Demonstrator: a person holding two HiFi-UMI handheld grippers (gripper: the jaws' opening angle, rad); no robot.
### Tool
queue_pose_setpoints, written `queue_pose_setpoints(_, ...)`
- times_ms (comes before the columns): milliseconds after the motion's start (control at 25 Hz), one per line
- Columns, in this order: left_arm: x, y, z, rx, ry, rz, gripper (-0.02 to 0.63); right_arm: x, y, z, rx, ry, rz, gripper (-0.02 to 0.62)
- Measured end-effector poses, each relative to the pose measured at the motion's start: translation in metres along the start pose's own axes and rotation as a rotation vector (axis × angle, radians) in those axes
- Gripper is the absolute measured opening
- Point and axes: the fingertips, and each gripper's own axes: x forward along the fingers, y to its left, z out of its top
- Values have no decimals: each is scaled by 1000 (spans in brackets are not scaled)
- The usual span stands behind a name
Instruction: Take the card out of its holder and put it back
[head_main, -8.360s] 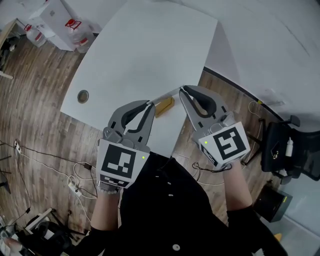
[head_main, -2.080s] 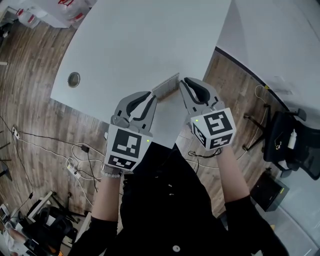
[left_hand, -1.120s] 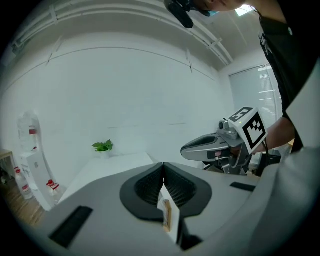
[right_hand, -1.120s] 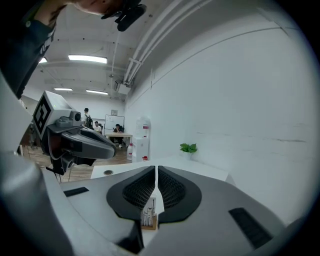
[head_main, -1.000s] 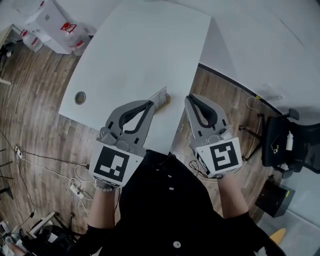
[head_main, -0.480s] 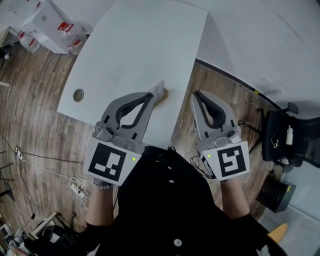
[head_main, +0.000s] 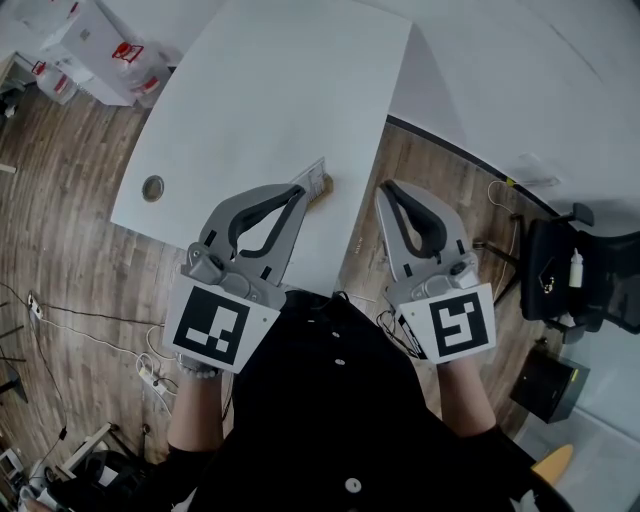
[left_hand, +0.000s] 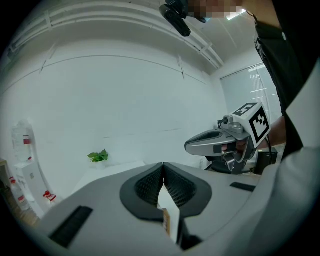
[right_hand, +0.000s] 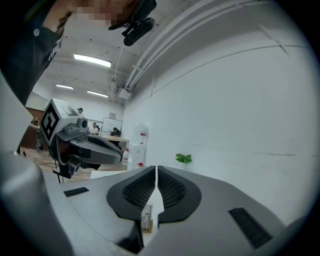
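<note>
Head view: card (head_main: 312, 179), table (head_main: 270, 90), chair (head_main: 585, 290), boxes (head_main: 100, 35)

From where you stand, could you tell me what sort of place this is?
Probably an office or lab workspace: a white table, a black office chair, and people at a desk beyond.

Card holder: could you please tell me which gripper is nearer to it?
Left. The left gripper is right beside the card holder; the right gripper stands apart, rightward.
</note>
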Motion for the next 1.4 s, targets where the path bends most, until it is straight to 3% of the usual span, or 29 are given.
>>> queue_pose_setpoints(1400, 2, 2, -6, -5, 20, 18, 15, 3, 9, -7, -22, 36, 38, 48)
